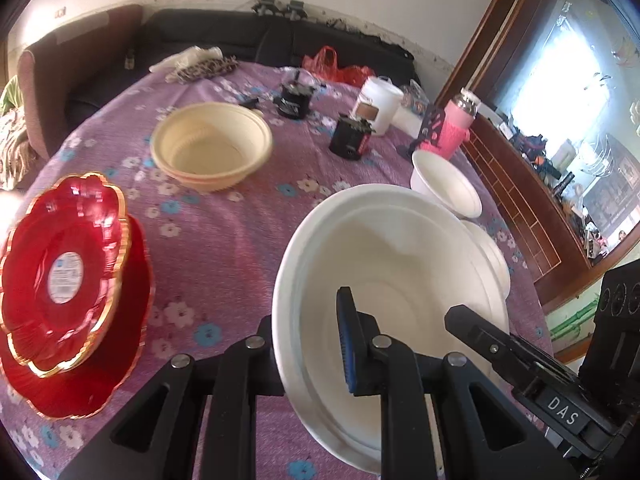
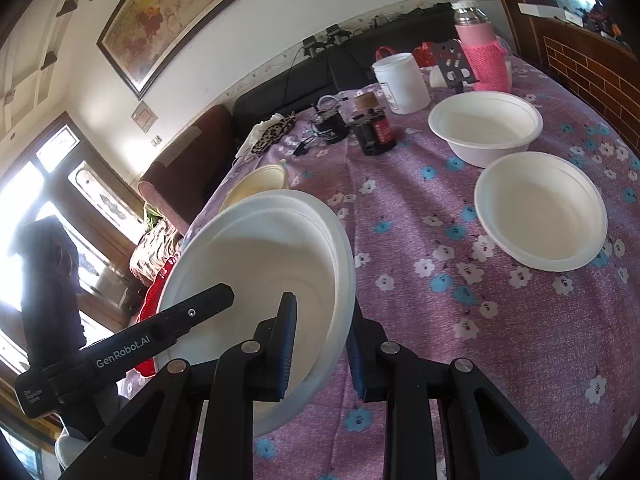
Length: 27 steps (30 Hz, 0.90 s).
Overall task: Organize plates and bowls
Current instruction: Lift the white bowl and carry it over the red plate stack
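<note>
A large white bowl [image 1: 392, 264] is held above the purple flowered tablecloth by both grippers. My left gripper [image 1: 310, 338] is shut on its left rim, one finger inside and one outside. My right gripper [image 2: 322, 344] is shut on its right rim [image 2: 340, 280] the same way. The right gripper's finger also shows in the left wrist view [image 1: 516, 356]. Two smaller white bowls [image 2: 484, 126] [image 2: 540, 210] sit on the table to the right. Cream bowls [image 1: 212, 146] are stacked at the far middle. Red gold-edged plates [image 1: 68, 288] are stacked at the left.
At the table's far side stand a white jar [image 1: 378, 106], a pink-sleeved bottle [image 1: 456, 124], two small black devices [image 1: 352, 136] [image 1: 294, 100] and a red plastic bag [image 1: 332, 66]. A dark sofa runs behind the table. A wooden cabinet [image 1: 532, 184] stands to the right.
</note>
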Each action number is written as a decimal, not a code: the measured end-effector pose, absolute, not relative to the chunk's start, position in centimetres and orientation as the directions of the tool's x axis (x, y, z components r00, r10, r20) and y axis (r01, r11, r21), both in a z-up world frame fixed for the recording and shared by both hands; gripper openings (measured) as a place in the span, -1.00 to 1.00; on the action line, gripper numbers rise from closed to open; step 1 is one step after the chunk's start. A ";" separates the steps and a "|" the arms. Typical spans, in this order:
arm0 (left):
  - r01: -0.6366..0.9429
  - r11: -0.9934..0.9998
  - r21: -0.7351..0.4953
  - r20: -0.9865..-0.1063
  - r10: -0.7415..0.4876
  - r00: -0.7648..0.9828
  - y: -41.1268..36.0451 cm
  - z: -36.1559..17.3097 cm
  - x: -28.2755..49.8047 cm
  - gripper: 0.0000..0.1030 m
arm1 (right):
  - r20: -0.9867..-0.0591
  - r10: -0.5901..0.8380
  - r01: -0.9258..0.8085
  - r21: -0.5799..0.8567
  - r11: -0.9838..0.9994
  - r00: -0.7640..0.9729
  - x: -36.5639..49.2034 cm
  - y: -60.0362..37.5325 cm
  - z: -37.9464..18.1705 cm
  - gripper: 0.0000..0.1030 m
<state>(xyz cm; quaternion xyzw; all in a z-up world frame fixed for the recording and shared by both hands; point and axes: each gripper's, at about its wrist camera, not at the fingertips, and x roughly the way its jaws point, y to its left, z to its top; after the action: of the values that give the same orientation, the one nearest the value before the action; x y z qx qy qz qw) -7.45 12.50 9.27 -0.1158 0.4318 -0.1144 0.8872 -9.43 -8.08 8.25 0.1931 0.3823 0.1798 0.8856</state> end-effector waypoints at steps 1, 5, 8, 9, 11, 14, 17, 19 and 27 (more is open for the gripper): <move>0.101 0.948 -0.303 -0.735 -0.300 0.608 12.9 9.4 -7.8 -0.65 | -0.608 0.467 -0.178 0.474 0.862 0.643 -9.6 -7.6 8.5 -0.50; 0.081 0.952 -0.297 -0.714 -0.277 0.643 14.7 10.3 -8.9 -0.65 | -0.603 0.471 -0.211 0.451 0.867 0.644 -9.7 -5.7 9.5 -0.50; 0.055 0.955 -0.293 -0.696 -0.252 0.672 16.5 11.2 -9.6 -0.65 | -0.596 0.482 -0.247 0.434 0.866 0.643 -9.7 -3.7 10.6 -0.50; 0.043 0.956 -0.290 -0.689 -0.240 0.684 17.3 11.5 -9.9 -0.65 | -0.593 0.488 -0.261 0.430 0.864 0.640 -9.7 -2.9 10.9 -0.50; 0.022 0.957 -0.289 -0.678 -0.221 0.701 18.7 12.0 -10.4 -0.65 | -0.587 0.501 -0.289 0.420 0.860 0.636 -9.5 -1.3 11.6 -0.50; -0.018 0.958 -0.285 -0.663 -0.183 0.726 21.1 12.8 -11.0 -0.65 | -0.579 0.525 -0.331 0.413 0.848 0.624 -9.0 1.5 12.4 -0.50; -0.066 0.957 -0.281 -0.653 -0.140 0.744 23.9 13.3 -11.2 -0.65 | -0.576 0.552 -0.372 0.409 0.833 0.603 -8.1 4.5 12.8 -0.50; -0.100 0.952 -0.288 -0.652 -0.119 0.749 25.8 13.4 -11.2 -0.65 | -0.579 0.565 -0.395 0.404 0.825 0.588 -7.6 6.4 13.0 -0.50; -0.226 0.918 -0.325 -0.672 -0.056 0.739 32.5 11.7 -10.4 -0.65 | -0.623 0.564 -0.461 0.340 0.820 0.542 -6.0 13.9 11.9 -0.50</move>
<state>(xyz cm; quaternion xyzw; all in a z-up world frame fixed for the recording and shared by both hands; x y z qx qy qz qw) -10.38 32.45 11.70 -0.1968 0.3585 0.0464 0.9114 -5.95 13.85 11.91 0.0676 0.3784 0.2926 0.8756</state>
